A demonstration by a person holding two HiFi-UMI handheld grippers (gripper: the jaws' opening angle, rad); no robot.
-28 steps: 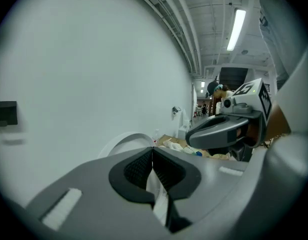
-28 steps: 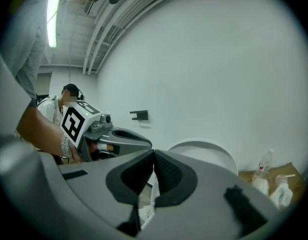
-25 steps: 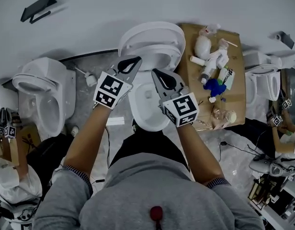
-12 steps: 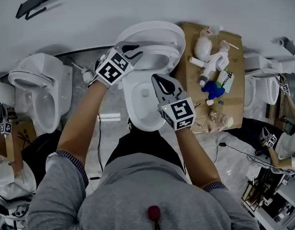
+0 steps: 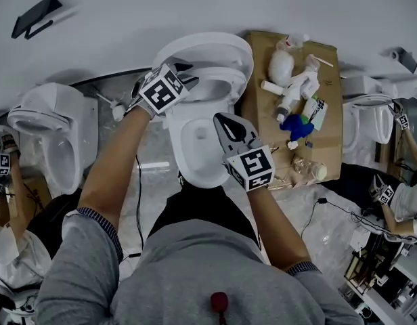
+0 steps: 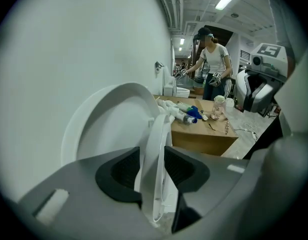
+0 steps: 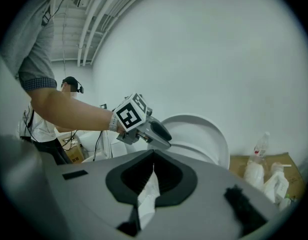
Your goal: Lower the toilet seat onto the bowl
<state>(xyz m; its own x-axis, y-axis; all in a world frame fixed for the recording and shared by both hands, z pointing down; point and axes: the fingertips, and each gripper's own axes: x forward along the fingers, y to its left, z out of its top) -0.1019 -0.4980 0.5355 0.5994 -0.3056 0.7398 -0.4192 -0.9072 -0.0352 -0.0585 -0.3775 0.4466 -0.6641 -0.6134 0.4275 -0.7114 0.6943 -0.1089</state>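
Bottles (image 5: 293,90) on a cardboard box (image 5: 330,144), another toilet (image 5: 53,124) at left

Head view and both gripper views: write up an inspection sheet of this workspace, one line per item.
Surface: grey floor, no spills seen.
Job's things: toilet seat raised near the upright lid, not yet on the bowl.
Clutter: cardboard box beside the toilet, carrying bottles.
Grippers: left gripper open, its jaws have just been opening, the seat's rim between them; right gripper shut on a white tissue.
Cables: black cable on the floor left of the bowl.
Surroundings: white wall; another toilet to the left.
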